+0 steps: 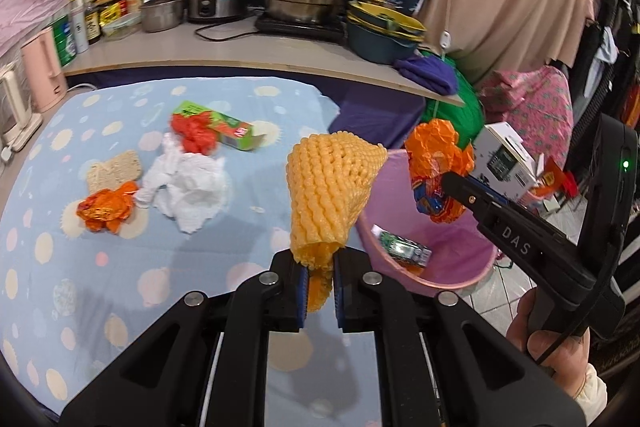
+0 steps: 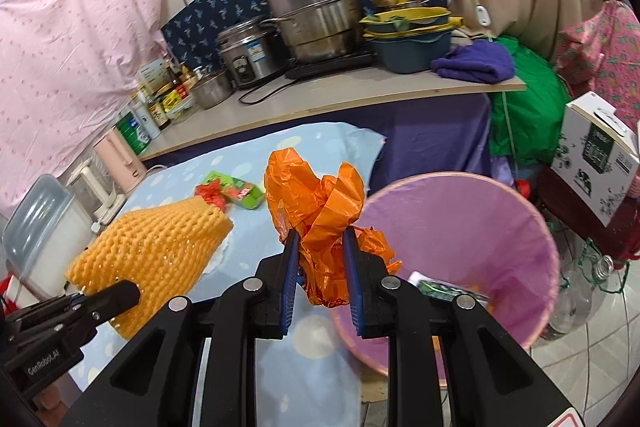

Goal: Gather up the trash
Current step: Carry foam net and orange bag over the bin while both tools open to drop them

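Progress at mid-task as I judged it: my left tool [image 1: 318, 279] pinched the yellow foam net [image 1: 330, 195] and my right tool [image 2: 320, 267] gripped an orange wrapper [image 2: 316, 203] beside the pink bin [image 2: 460, 227], which already held a packet [image 1: 404, 251], while tissue [image 1: 186, 187], green box [image 1: 224, 125] and another wrapper [image 1: 106, 209] remained on the tabletop [image 1: 240, 227].

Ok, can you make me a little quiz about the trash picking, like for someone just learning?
1. True or false: the left claw holds a yellow foam fruit net.
2. What does the right claw grip: A) white tissue, B) orange plastic wrapper, C) green box?
3. Fill in: a small green packet already lies inside the pink ____.

Key:
1. True.
2. B.
3. Bin. The crumpled white tissue, green box and another orange wrapper still lie on the spotted blue cloth.
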Demonstrator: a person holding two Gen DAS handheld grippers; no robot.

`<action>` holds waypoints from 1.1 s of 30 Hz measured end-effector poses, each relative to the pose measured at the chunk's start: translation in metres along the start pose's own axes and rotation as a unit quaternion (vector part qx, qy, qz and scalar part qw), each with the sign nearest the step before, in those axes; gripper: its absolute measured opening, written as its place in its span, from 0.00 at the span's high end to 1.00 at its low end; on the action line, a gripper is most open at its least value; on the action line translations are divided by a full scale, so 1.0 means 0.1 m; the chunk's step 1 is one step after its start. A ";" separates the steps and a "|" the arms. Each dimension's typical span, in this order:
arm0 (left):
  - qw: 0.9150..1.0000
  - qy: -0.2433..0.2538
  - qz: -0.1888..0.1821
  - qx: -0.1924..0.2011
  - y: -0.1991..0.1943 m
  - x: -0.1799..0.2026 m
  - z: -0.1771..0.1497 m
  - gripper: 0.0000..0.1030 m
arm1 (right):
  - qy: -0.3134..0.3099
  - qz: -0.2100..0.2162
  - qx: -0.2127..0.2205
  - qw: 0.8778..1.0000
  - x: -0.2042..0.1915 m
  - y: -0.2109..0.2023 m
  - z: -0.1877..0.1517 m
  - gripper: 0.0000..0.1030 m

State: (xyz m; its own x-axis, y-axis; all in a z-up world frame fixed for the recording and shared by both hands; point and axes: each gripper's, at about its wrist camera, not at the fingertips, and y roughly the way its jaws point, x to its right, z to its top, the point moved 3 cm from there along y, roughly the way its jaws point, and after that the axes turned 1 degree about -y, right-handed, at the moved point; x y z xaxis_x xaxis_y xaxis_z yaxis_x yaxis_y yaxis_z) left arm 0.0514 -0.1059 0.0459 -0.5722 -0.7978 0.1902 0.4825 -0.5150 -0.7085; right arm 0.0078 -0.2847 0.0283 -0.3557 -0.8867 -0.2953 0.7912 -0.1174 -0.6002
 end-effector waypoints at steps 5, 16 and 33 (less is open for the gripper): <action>1.000 0.021 -0.012 -0.011 0.10 0.28 -0.04 0.91 | 0.020 -0.018 0.008 1.000 0.30 -0.12 -0.02 0.80; 0.998 0.048 -0.024 -0.033 0.34 0.64 -0.07 0.91 | 0.059 -0.047 0.004 0.997 0.77 -0.14 -0.12 0.79; 0.995 0.076 -0.029 -0.054 0.77 0.97 0.00 0.91 | 0.093 -0.068 -0.017 0.993 1.15 0.08 -0.24 0.75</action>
State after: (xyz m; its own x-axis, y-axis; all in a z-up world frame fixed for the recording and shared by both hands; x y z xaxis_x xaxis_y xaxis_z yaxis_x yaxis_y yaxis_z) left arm 0.0326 -0.2227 0.0100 -0.6948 -0.7067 0.1338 0.3757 -0.5152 -0.7703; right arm -0.0393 -0.3766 -0.0283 -0.5459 -0.7656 -0.3404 0.7135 -0.2118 -0.6679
